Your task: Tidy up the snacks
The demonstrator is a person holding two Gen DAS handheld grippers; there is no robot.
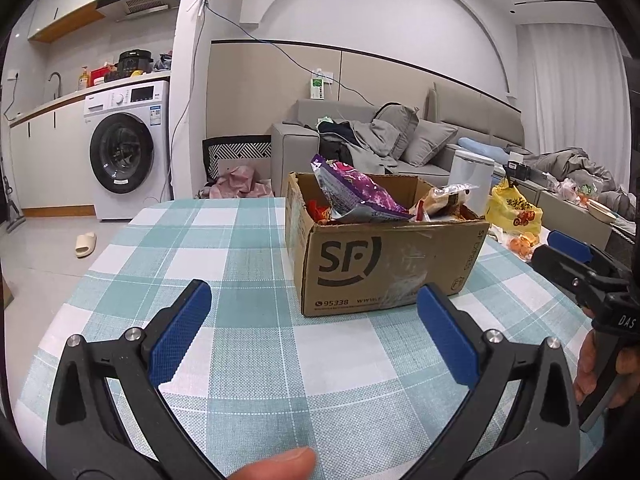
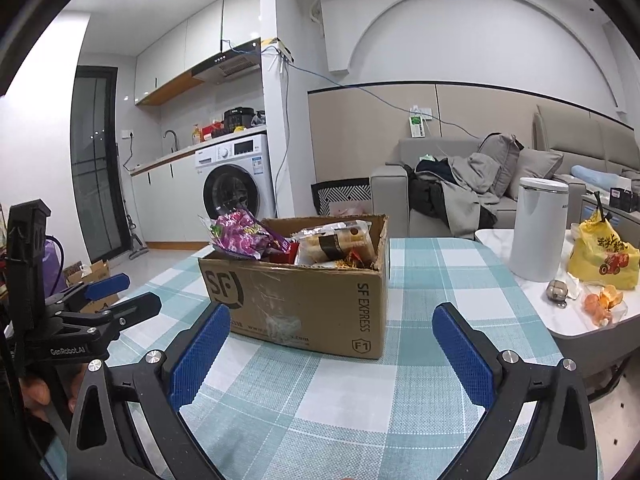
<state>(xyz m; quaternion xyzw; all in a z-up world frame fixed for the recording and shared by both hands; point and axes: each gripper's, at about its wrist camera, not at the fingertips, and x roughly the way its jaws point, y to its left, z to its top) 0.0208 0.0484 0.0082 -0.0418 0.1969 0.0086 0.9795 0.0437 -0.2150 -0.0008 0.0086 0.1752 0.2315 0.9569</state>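
Both your left gripper (image 1: 314, 334) and right gripper (image 2: 332, 354) are released and empty. The cardboard box (image 1: 384, 264) stands on the desk (image 1: 192, 240) at 12 o'clock. The purple snack bag (image 1: 356, 190) inside looks light, soft and crinkly; take its upper edge gently.

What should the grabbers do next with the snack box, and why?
Probably move the right gripper forward to the purple snack bag. Both it and the left gripper are open and hold nothing, short of the SF cardboard box. The purple bag sticks up above the box rim, so it looks easiest to pinch first.
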